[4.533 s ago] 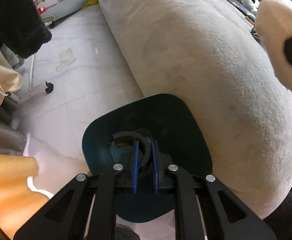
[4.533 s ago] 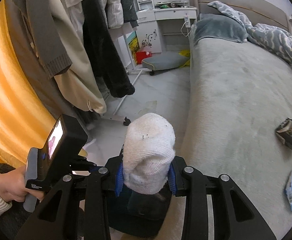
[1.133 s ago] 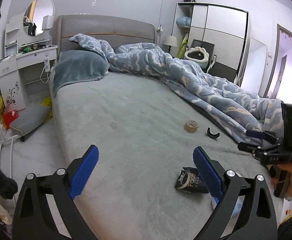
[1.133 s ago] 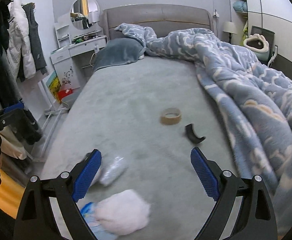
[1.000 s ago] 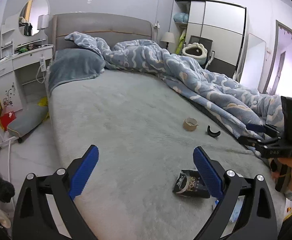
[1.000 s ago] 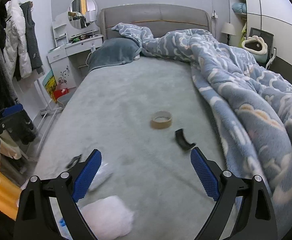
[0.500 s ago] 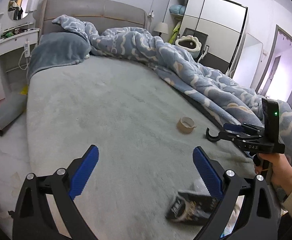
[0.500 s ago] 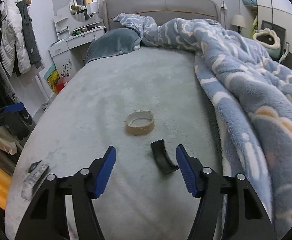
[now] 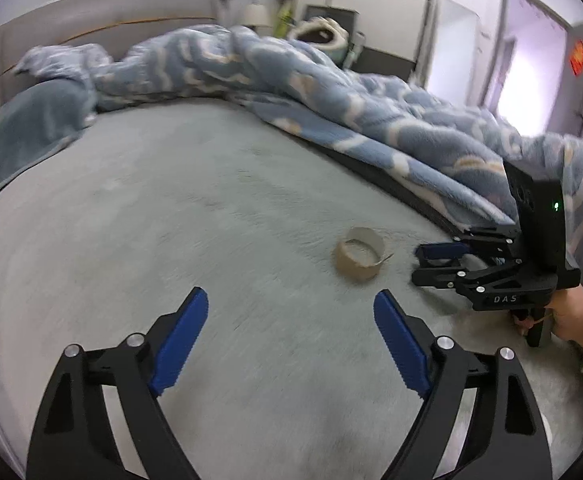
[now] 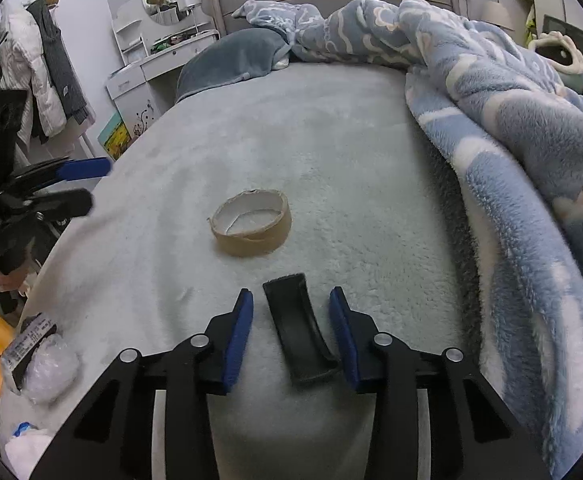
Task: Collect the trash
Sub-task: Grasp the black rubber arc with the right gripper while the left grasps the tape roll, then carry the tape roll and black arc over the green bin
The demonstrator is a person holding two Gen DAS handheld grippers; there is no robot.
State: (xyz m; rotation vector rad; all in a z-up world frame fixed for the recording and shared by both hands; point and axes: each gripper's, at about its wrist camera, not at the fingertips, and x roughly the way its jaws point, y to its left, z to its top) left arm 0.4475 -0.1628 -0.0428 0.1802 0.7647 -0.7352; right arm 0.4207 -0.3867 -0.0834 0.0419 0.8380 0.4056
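We find the curved black scrap (image 10: pixel 300 332) lying on the grey bed (image 10: pixel 331 140), between the closing jaws of the right gripper (image 10: pixel 291 332); the pads are not yet pressing it. A cardboard tape ring (image 10: pixel 251 222) sits just beyond. The left gripper (image 9: pixel 287 344), jaws wide but narrowing, holds nothing. We judge the pickup is in hand; next, the pads must seat on both edges.

Your right hand-held gripper (image 10: pixel 291 300) is closing around the curved black piece (image 10: pixel 297 330) on the bed (image 10: pixel 331 140); its pads aren't touching it yet. The tape roll (image 10: pixel 251 222) lies just beyond.
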